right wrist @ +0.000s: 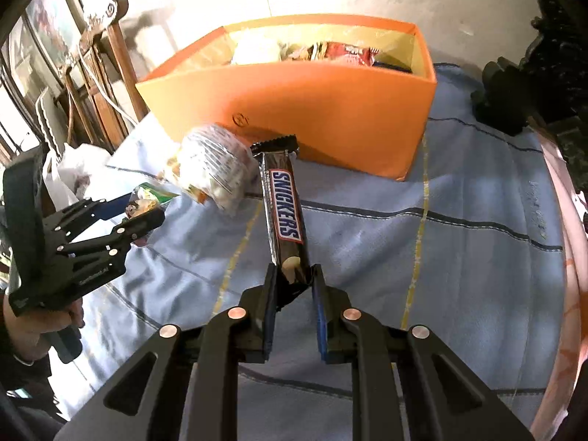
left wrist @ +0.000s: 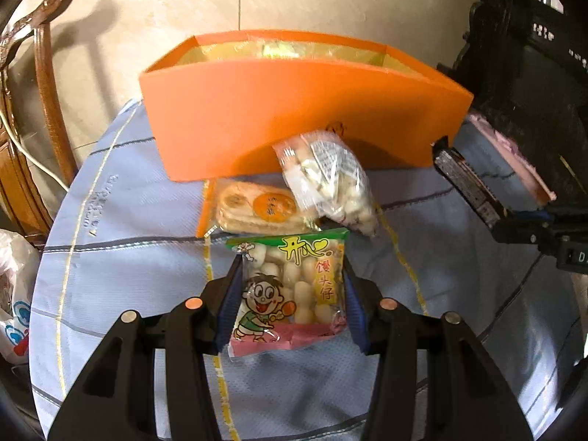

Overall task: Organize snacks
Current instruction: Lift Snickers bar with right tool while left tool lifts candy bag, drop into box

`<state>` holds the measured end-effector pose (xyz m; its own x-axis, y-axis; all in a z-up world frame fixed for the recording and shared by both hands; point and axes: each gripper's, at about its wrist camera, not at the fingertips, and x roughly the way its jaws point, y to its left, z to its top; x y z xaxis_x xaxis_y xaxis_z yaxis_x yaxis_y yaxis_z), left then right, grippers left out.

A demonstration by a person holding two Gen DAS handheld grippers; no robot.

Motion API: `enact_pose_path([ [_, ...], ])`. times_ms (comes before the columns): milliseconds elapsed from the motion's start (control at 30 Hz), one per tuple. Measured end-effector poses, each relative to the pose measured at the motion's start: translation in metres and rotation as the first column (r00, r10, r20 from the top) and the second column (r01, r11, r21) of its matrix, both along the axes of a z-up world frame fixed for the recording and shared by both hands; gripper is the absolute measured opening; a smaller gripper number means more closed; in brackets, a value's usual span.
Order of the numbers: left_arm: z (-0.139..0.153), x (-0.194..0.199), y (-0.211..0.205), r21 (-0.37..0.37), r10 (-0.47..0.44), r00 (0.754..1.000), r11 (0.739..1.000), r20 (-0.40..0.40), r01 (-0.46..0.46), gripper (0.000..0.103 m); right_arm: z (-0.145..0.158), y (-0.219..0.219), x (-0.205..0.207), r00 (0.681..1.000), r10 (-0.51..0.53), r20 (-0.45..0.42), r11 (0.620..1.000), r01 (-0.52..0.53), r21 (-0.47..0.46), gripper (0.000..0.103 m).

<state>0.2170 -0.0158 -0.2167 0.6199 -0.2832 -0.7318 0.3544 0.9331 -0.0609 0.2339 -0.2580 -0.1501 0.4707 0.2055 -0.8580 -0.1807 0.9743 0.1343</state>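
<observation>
While the blue checked cloth spreads over the table, we see the orange box standing open on it with snack packets inside. Just before its front wall lie a clear bag of white pieces and a biscuit pack. Our left gripper is clenched on the cartoon puff bag, raised above the cloth. Our right gripper pinches the Snickers bar by its near end.
</observation>
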Motion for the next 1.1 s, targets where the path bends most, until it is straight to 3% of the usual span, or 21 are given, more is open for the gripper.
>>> enact_pose_path([
  [433,0.011,-0.008,0.007,-0.042,-0.019,1.0,0.999,0.001,0.019,0.048,0.007,0.023,-0.014,1.0,0.001,0.019,1.0,-0.001,0.026,0.017],
  [867,0.051,-0.035,0.017,-0.107,-0.079,0.996,0.991,0.045,0.083,0.048,0.051,0.018,-0.039,0.995,-0.025,0.095,0.998,0.02,0.053,0.018],
  [1100,0.078,-0.028,0.022,-0.132,-0.084,0.992,0.987,0.09,0.095,0.048,0.081,0.016,-0.034,0.989,-0.034,0.145,0.999,0.028,0.045,0.018],
])
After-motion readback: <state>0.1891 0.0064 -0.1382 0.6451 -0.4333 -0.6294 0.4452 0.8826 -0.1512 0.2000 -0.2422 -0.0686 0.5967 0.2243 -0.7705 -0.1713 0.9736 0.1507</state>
